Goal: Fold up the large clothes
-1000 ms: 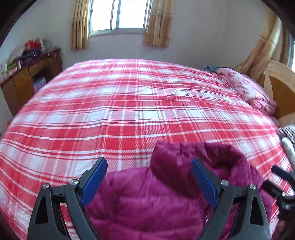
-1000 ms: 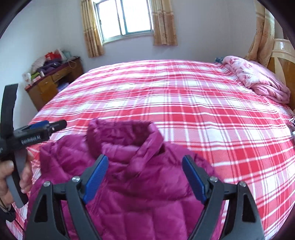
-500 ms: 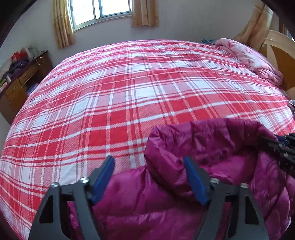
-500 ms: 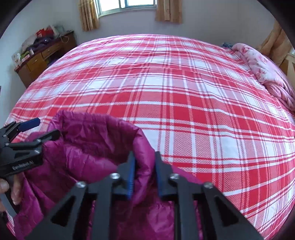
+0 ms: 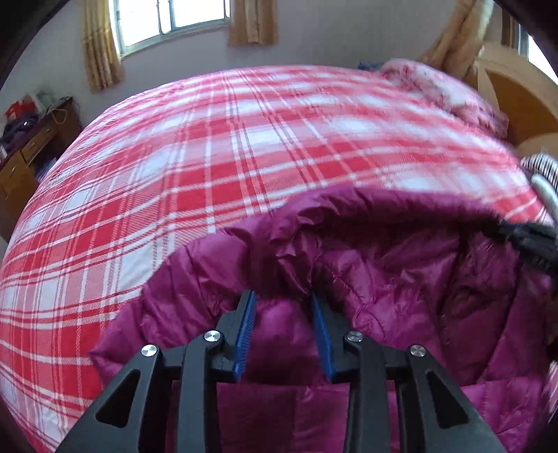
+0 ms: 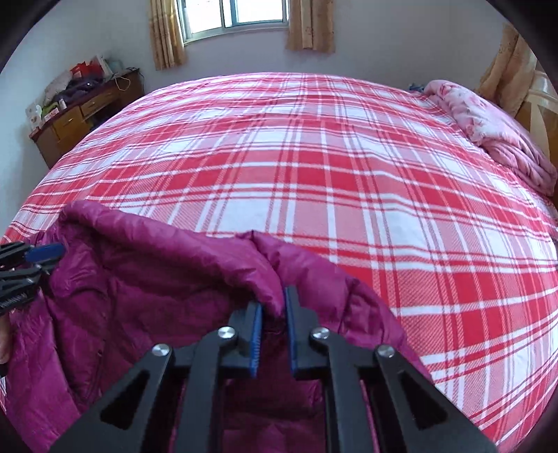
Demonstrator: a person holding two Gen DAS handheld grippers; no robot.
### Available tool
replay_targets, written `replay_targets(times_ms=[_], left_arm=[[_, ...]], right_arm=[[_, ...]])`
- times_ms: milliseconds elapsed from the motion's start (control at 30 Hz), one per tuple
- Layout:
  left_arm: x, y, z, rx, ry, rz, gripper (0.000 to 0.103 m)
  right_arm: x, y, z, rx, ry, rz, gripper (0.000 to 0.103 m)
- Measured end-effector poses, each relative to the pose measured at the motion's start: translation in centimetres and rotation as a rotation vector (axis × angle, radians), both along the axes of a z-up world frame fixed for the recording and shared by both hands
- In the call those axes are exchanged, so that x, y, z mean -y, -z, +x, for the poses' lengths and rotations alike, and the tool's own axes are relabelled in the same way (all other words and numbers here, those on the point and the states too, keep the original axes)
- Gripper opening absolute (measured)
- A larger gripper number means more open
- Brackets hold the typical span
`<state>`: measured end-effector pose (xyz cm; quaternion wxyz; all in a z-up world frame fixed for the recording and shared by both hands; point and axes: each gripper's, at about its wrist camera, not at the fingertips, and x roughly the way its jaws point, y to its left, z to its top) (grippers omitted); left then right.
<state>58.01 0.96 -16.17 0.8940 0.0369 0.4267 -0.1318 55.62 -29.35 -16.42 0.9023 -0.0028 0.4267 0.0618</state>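
Magenta quilted puffer jacket (image 6: pixel 146 285) lay on the red-and-white plaid bedspread (image 6: pixel 314 167), right gripper (image 6: pixel 273 308) pinched its collar edge, left gripper (image 5: pixel 282 306) narrowed around a fold — contact unclear.

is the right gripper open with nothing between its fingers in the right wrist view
No, the right gripper is shut on a fold of the purple jacket, pinched between its blue pads.

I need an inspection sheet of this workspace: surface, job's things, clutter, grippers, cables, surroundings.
Surface: bed with red plaid cover.
Job's things: magenta puffer jacket at near edge, collar lifted.
Clutter: pink quilt bunched at the bed's far right.
Grippers: left gripper and right gripper each pinch the jacket's upper edge.
Cables: nothing seen on the bed.
Surroundings: window with curtains; wooden desk piled with items; headboard.
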Motion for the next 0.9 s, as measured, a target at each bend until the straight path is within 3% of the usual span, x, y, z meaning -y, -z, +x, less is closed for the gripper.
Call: replay_targets(times_ms=[67,133,167,200,267,333,400,500,600,733,833,900], left_arm=[[-0.6,-2.0,-0.4,0.048,-0.020,-0.058,0.035],[-1.0,-4.2,-0.3,0.113,-0.049,-0.099,0.045],[-1.2,-5.2,-0.3,0.154,-0.073,-0.110,0.061],[-1.2,-6.0,-0.1,0.188,-0.098,-0.116,0.083],[-1.0,-7.0,1.0,0.226,-0.147,-0.147,0.096],[0.1,-6.7,2.5,0.203,-0.134,-0.172,0.096],[1.8,-5.4,3.9,0.172,-0.125,-0.103,0.096],[4.3,-2.2,4.9,0.139,-0.125,0.060,0.096],[4.4,0.8,4.5,0.069,-0.119,0.118,0.096],[3.9,2.6,3.7,0.045,-0.115,0.118,0.096],[3.8,2.5,3.7,0.045,-0.118,0.101,0.096],[3.9,2.5,3.5,0.051,-0.119,0.106,0.096]], right_arm=[[0.1,0.1,-0.2,0.011,-0.003,0.001,0.013],[0.1,0.2,-0.4,0.021,-0.003,-0.001,0.013],[0.1,0.4,-0.6,0.025,-0.005,-0.006,0.013],[0.0,0.7,-0.7,0.025,-0.006,-0.011,0.013],[0.0,1.3,-0.9,0.025,-0.008,-0.014,0.013],[0.1,1.6,-1.1,0.029,-0.009,-0.007,0.013],[0.2,1.6,-1.2,0.034,-0.007,-0.001,0.013],[0.4,1.4,-1.4,0.035,-0.010,0.009,0.013],[0.7,0.8,-2.1,0.044,-0.016,0.036,0.014],[0.5,-2.5,-4.3,0.152,-0.002,0.054,0.035],[-0.3,-5.1,-4.8,0.230,0.008,0.087,0.067],[-1.7,-5.9,-3.7,0.230,0.004,0.107,0.070]])
